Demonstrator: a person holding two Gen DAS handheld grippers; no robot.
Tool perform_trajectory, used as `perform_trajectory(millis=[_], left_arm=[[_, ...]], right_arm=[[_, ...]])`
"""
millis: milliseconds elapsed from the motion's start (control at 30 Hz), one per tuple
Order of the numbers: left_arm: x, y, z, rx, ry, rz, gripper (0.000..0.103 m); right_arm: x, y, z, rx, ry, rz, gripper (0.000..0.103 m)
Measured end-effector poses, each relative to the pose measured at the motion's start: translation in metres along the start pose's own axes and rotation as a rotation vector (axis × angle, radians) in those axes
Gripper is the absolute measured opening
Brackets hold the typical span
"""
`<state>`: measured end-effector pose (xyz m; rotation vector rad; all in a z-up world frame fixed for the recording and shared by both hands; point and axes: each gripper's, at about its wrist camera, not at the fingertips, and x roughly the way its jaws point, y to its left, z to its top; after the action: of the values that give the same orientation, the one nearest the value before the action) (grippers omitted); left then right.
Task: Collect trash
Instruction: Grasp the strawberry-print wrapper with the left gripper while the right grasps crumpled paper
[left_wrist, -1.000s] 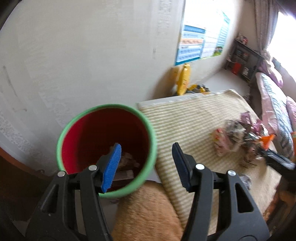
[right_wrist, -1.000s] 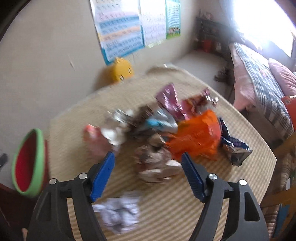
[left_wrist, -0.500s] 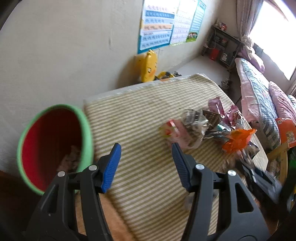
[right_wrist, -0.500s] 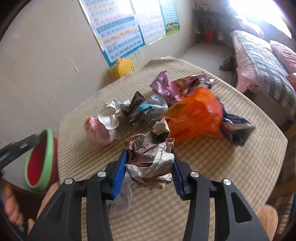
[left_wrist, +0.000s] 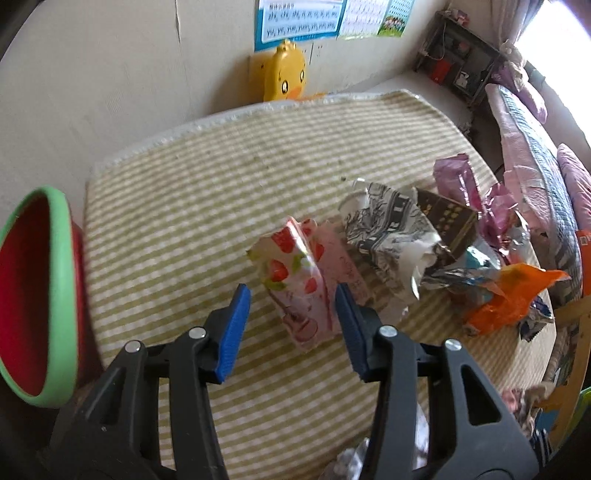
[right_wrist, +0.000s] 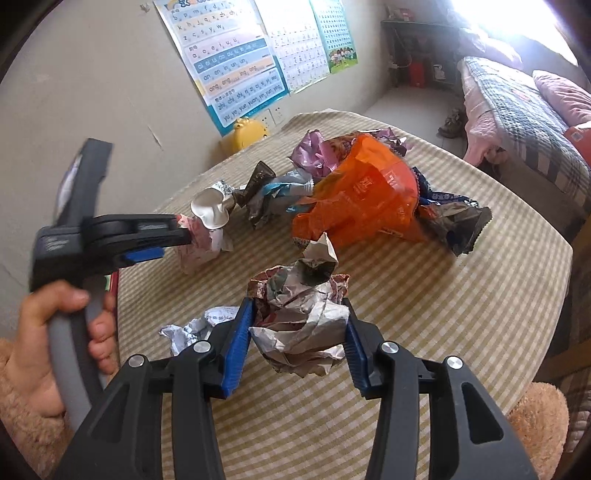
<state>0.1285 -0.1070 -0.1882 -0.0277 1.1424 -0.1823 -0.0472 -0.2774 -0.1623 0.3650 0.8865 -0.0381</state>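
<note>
A pink carton printed with strawberries (left_wrist: 303, 277) lies on the striped tablecloth (left_wrist: 184, 206). My left gripper (left_wrist: 291, 291) straddles it with its jaws closing. The right pad is at the carton's side and a gap shows at the left pad. In the right wrist view the left gripper (right_wrist: 177, 236) reaches over the carton (right_wrist: 199, 247), with a hand on its handle. My right gripper (right_wrist: 297, 306) is shut on a crumpled paper wad (right_wrist: 299, 317) just above the cloth. A red bin with a green rim (left_wrist: 62, 295) stands at the table's left edge.
More trash lies mid-table: an orange plastic bag (right_wrist: 365, 195), a crumpled grey wrapper (left_wrist: 388, 229), a purple wrapper (right_wrist: 314, 151) and a white paper scrap (right_wrist: 199, 328). A yellow duck toy (left_wrist: 286, 77) sits against the wall. A bed (right_wrist: 517, 110) stands at the right.
My left gripper swung from over the bin to the strawberry carton and narrowed. My right gripper closed on the crumpled paper wad and holds it.
</note>
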Motion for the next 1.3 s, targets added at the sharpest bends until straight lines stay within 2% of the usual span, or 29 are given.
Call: perform_trajectory(millis=[133, 333, 567, 700, 867, 933, 1033, 1067, 1100, 1200, 1300], left_arm=[[0.011, -0.005, 0.004, 0.004, 0.026, -0.008, 0.046], [0.005, 0.0, 0.0, 0.004, 0.054, -0.05, 0.036], [-0.02, 0.018, -0.021, 0.093, 0.096, 0.007, 0.036], [-0.022, 0.02, -0.034, 0.143, 0.102, 0.031, 0.038], [-0.026, 0.022, -0.038, 0.086, 0.075, 0.01, 0.051], [-0.024, 0.021, -0.038, 0.088, 0.077, 0.014, 0.051], [-0.019, 0.021, -0.04, 0.083, 0.086, 0.021, 0.05], [-0.019, 0.022, -0.04, 0.071, 0.086, 0.018, 0.047], [-0.017, 0.024, -0.04, 0.058, 0.097, 0.017, 0.038], [-0.016, 0.027, -0.04, 0.037, 0.101, 0.006, 0.035], [-0.031, 0.028, -0.04, 0.034, 0.056, 0.001, 0.034]], right_arm=[[0.002, -0.001, -0.002, 0.003, 0.0, 0.02, 0.044], [0.004, -0.006, -0.002, 0.025, 0.003, 0.036, 0.044], [0.009, -0.008, -0.002, 0.032, 0.02, 0.045, 0.044], [0.017, -0.006, -0.003, 0.03, 0.049, 0.047, 0.046], [0.016, -0.008, -0.004, 0.04, 0.048, 0.036, 0.056], [0.015, -0.01, -0.004, 0.054, 0.046, 0.034, 0.061], [0.015, -0.012, -0.004, 0.061, 0.048, 0.031, 0.064], [0.014, -0.012, -0.004, 0.06, 0.051, 0.029, 0.067], [0.013, -0.011, -0.004, 0.06, 0.053, 0.027, 0.067], [0.013, -0.012, -0.004, 0.066, 0.058, 0.021, 0.069], [0.013, -0.014, -0.005, 0.078, 0.065, 0.011, 0.07]])
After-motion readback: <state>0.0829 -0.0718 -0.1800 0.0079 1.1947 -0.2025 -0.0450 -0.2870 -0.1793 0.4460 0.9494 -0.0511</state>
